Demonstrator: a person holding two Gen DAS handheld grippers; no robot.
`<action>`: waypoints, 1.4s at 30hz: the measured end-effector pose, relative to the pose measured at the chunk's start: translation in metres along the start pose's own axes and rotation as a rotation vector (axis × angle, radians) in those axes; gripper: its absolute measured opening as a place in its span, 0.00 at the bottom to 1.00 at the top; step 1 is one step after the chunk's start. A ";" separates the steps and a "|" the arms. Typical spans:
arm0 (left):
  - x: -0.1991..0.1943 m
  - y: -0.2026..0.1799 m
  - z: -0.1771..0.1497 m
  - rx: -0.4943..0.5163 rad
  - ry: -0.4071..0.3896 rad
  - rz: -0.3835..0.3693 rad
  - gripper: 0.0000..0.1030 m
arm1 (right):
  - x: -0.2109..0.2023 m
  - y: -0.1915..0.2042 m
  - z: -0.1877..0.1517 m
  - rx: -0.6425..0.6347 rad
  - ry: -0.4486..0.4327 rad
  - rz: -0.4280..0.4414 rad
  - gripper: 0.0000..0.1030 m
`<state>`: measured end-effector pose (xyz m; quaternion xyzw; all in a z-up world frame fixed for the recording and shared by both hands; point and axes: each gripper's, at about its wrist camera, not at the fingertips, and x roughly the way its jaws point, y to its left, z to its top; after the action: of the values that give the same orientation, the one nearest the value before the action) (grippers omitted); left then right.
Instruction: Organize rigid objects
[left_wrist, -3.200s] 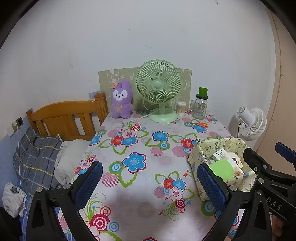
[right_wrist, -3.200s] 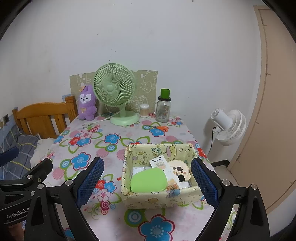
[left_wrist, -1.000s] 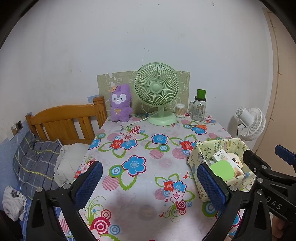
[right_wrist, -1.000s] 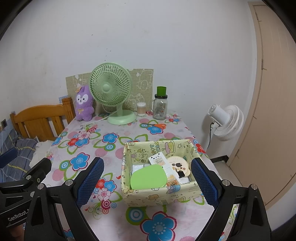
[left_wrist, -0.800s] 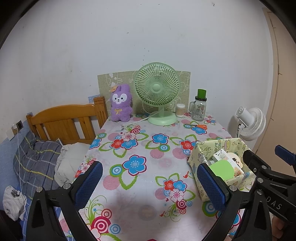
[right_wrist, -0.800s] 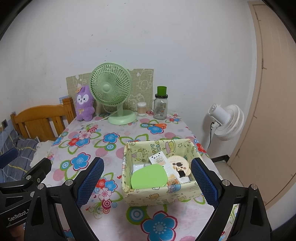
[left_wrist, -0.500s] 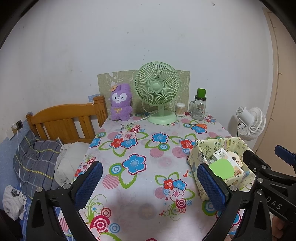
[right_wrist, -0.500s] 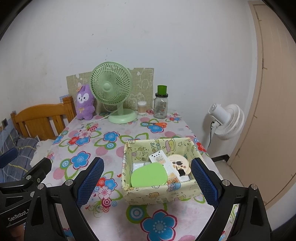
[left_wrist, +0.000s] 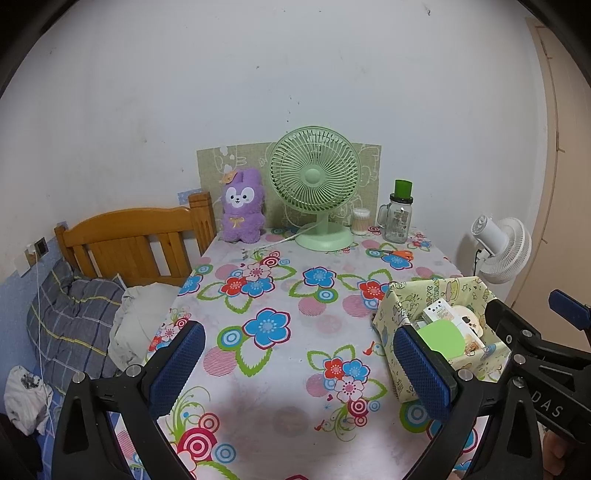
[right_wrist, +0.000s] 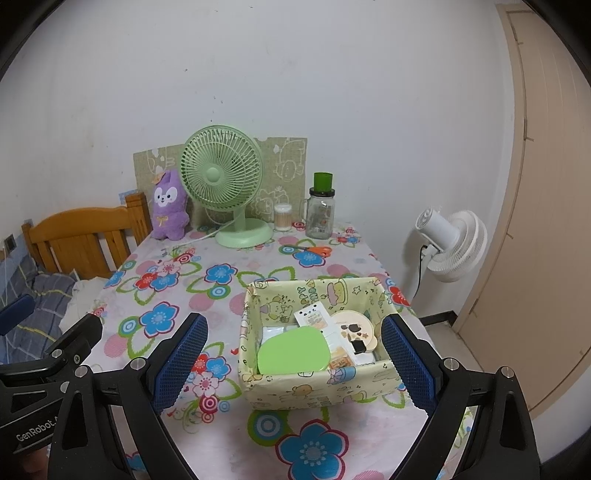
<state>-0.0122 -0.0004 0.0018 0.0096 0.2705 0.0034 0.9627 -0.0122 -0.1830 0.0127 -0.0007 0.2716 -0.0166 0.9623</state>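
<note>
Both claws, left gripper (left_wrist: 299, 363) and right gripper (right_wrist: 293, 360), hang spread apart and empty; fabric box (right_wrist: 314, 389) of packed items sits near table's (right_wrist: 229, 291) right edge, so a careless nudge risks tipping it off.

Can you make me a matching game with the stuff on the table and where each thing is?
Things:
1. bunny
2. scissors
3. green lid
4. jar

Places:
A. inside the box
B. left of the green fan
C. flat on the cloth in front of the jar
D. at the back, right of the fan

Pairs: 1-B, 2-C, 3-A, 4-D
</note>
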 end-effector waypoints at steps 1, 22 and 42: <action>0.000 0.000 0.000 -0.001 0.000 0.000 1.00 | 0.000 -0.002 0.000 0.000 0.002 0.001 0.94; -0.004 -0.003 0.000 -0.009 -0.004 -0.014 1.00 | -0.005 -0.006 0.000 0.003 -0.020 -0.002 0.94; -0.001 -0.004 0.000 -0.011 0.001 -0.017 1.00 | -0.004 -0.007 -0.001 0.007 -0.017 -0.003 0.94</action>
<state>-0.0133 -0.0040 0.0026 0.0017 0.2708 -0.0034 0.9626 -0.0159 -0.1894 0.0142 0.0023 0.2632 -0.0189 0.9646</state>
